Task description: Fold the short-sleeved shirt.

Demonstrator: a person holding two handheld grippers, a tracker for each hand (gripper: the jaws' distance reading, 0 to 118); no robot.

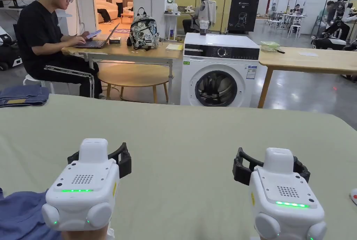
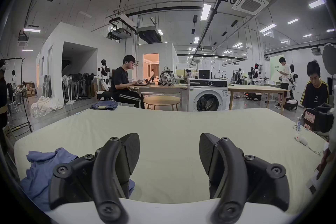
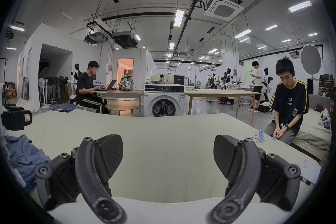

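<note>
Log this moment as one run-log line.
left gripper: open, empty | right gripper: open, empty | blue shirt: crumpled, unfolded, left of both | table

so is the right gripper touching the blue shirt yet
Apart. The right gripper view shows the right gripper open over bare bed cover, the blue shirt crumpled well off to its left.

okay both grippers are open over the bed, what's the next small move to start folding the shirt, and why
Probably swing the left gripper left and down to the crumpled blue shirt. Both grippers hold nothing, the right gripper is over bare sheet, and the shirt lies bunched beside the left one.
</note>
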